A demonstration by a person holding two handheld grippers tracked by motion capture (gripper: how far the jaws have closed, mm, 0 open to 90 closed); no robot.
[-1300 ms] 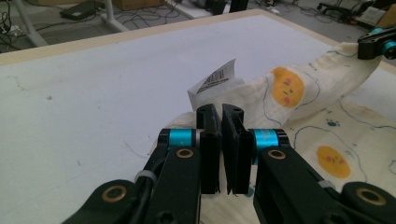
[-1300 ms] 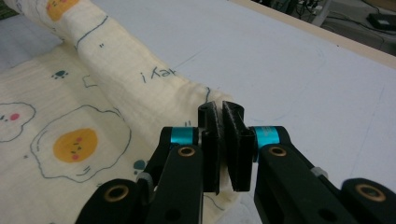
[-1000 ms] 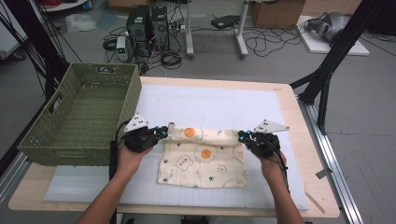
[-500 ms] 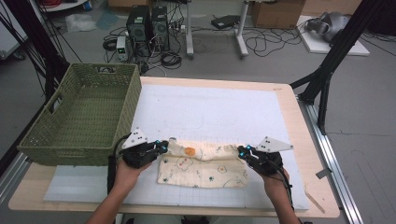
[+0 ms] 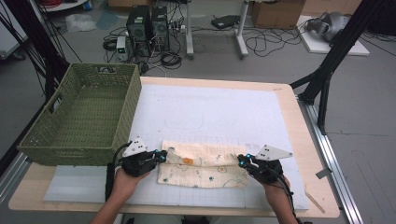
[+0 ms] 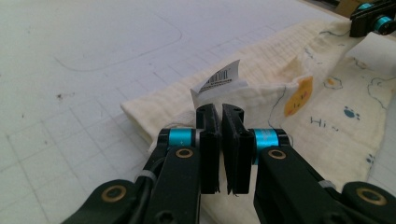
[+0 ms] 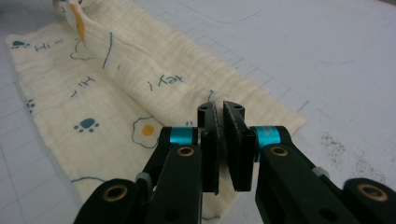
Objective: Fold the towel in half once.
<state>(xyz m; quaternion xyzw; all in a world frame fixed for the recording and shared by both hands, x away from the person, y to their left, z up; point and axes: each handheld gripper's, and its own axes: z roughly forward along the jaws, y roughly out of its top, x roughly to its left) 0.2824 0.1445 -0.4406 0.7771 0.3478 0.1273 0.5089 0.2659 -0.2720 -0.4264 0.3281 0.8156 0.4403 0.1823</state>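
Folding the cloth (image 5: 201, 164) looks like the job here, and both ends are pinched. The left hand-held gripper (image 5: 161, 156) is closed tight on the cloth's edge, right by a little white tag (image 6: 218, 80) that sticks up just past its tips. The right hand-held gripper (image 5: 243, 161) is closed tight on the other end. The cloth lies flat on the white surface (image 5: 215, 112) between the two, with its far edge already rolled over toward the person. What could go wrong? Each grip seems to hold just a thin bit of the edge, so a quick tug could pull the cloth free. If one hand moves more than the other, the fold may come out crooked or bunch up. Both hands sit low, close to the surface, with the tips pointing in toward each other. A green basket (image 5: 79, 116) sits beyond the left hand-held gripper.
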